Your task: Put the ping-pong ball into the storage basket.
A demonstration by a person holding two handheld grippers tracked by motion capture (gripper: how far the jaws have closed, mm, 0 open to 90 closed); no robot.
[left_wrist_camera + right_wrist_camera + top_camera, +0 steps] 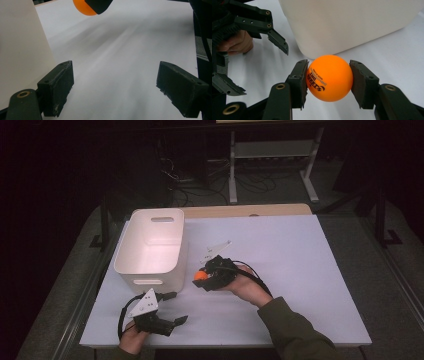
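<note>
While the ball [329,78] is clamped between the right gripper's [204,279] jaws just off the table [300,270], the bin [131,265] is noted just beyond and leftward; the left gripper [176,308] is held open, empty.

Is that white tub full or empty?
Empty. From the high view, the white tub stands upright on the table with a bare inside; the orange ball is still outside, gripped by the right tongs.
</note>
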